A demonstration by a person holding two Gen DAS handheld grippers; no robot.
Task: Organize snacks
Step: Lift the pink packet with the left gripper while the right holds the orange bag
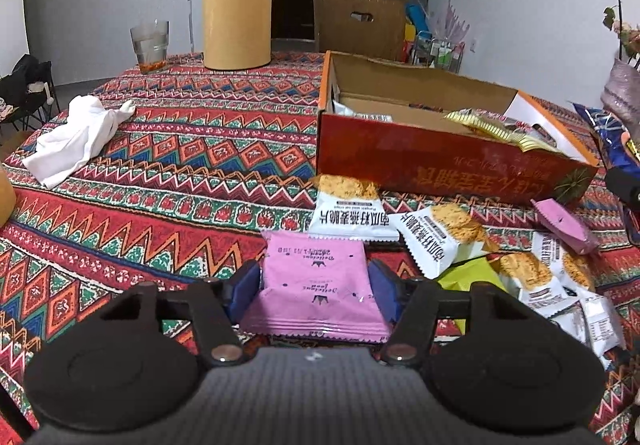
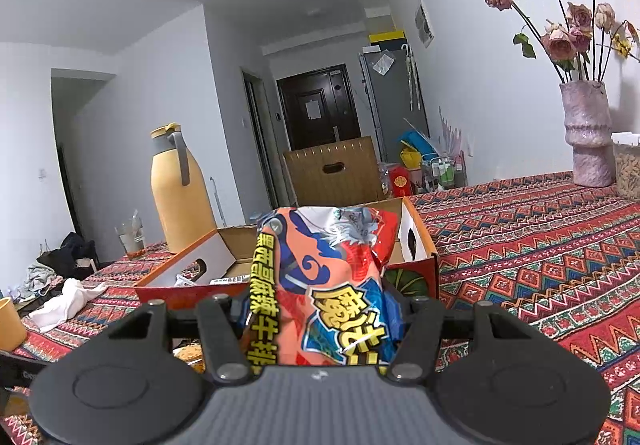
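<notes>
Left gripper (image 1: 316,285): we pinch the pink wafer packet (image 1: 316,281) to lift it.
Right gripper (image 2: 320,321): we clamp the orange snack bag (image 2: 324,285), poised for the red box (image 2: 412,277).

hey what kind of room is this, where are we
Probably a home dining or living area. A patterned tablecloth covers a table holding a yellow thermos jug and a vase of dried roses, with a dark entry door behind.
</notes>
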